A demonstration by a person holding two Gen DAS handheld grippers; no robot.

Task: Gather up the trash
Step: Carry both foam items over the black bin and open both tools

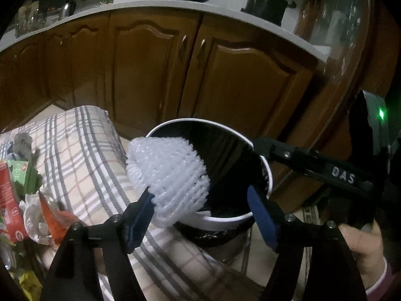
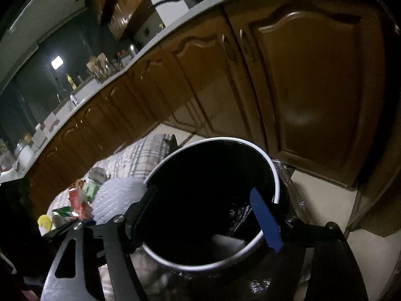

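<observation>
A white foam fruit net (image 1: 170,175) hangs at the near-left rim of the trash bin (image 1: 220,222), touching my left gripper's left finger pad (image 1: 141,215). My left gripper (image 1: 200,218) is open, its jaws wide apart, just above the bin's near rim. The bin is round with a white rim and a black bag liner. My right gripper (image 2: 200,220) is open over the bin (image 2: 277,175), with its fingers straddling the opening; it also shows at the right of the left wrist view (image 1: 313,160). The net shows at the left in the right wrist view (image 2: 117,195).
A table with a checked cloth (image 1: 82,150) stands left of the bin, holding a heap of trash: a red packet (image 1: 10,200), green packaging (image 1: 25,173), crumpled paper (image 1: 37,215). Brown cabinet doors (image 1: 150,70) under a grey counter stand behind.
</observation>
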